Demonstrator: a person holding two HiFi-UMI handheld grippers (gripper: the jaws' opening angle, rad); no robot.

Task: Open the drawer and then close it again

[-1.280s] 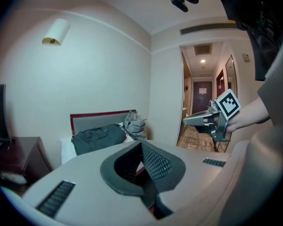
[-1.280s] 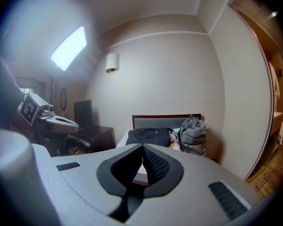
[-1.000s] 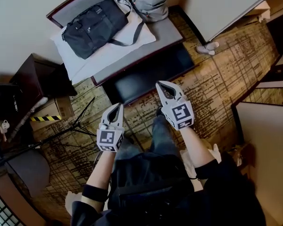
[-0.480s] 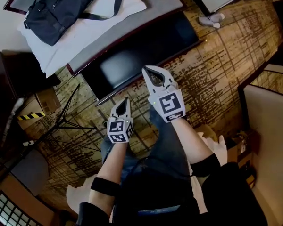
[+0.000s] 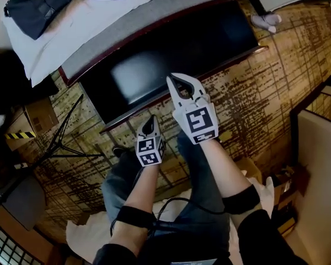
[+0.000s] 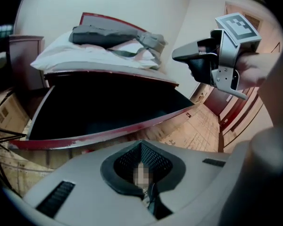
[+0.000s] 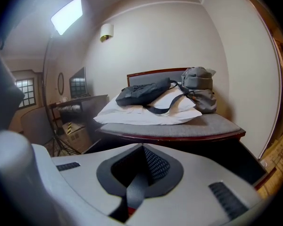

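Observation:
A wide dark drawer (image 5: 171, 59) juts out from under the bed (image 5: 127, 29), and its red-brown front rim (image 5: 154, 108) faces me. My right gripper (image 5: 179, 84) is shut and empty, its tip over the front rim in the head view. My left gripper (image 5: 150, 127) is also shut and empty, a little short of the rim. In the left gripper view the drawer (image 6: 104, 112) gapes dark beyond the closed left gripper (image 6: 141, 145), with the right gripper (image 6: 198, 62) hovering above right. The right gripper view looks over the closed right gripper (image 7: 142, 147) at the bed (image 7: 179, 128).
A black bag (image 5: 38, 4) lies on a white pillow (image 5: 60, 35) on the bed, with a grey backpack (image 7: 198, 88) beside it. A tripod (image 5: 60, 142) and a cardboard box (image 5: 33, 115) stand on the left. A person's foot (image 5: 265, 20) shows at the top right.
Both grippers have sunk towards the drawer's front rim. The head view has dropped with them, so the bed has slid up the picture. Both stay shut.

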